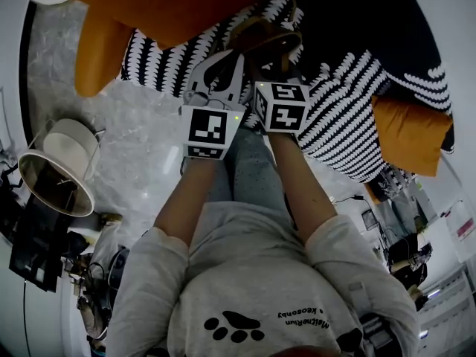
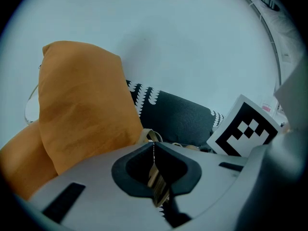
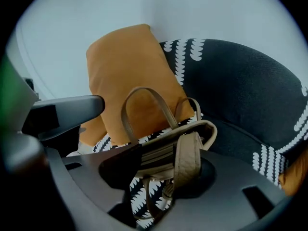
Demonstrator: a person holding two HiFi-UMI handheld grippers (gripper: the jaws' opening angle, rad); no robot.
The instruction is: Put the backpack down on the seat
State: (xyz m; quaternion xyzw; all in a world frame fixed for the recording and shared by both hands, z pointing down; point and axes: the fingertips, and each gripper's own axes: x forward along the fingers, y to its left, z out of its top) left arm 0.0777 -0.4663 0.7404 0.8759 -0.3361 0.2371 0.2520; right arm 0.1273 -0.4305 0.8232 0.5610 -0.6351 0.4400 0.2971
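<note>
Black-and-white patterned upholstery covers the seat [image 1: 349, 125], which spans the head view from 11 to 3 o'clock. A large orange cushion [image 1: 178, 6] lies against it at 12 o'clock, and a second cushion [image 1: 409, 132], also orange, sits at 3 o'clock. The tan backpack [image 1: 264, 39] is positioned at 4 o'clock of the large orange cushion, low over the seat. Whether its base bears on the upholstery cannot be determined.

Left gripper [image 2: 154, 148]: jaws pressed together, pinching a thin tan strap [image 2: 158, 186] of the backpack.

Right gripper [image 3: 166, 160]: jaws spread. A wider shoulder strap [image 3: 187, 162] crosses the gap between them, unclamped.
</note>
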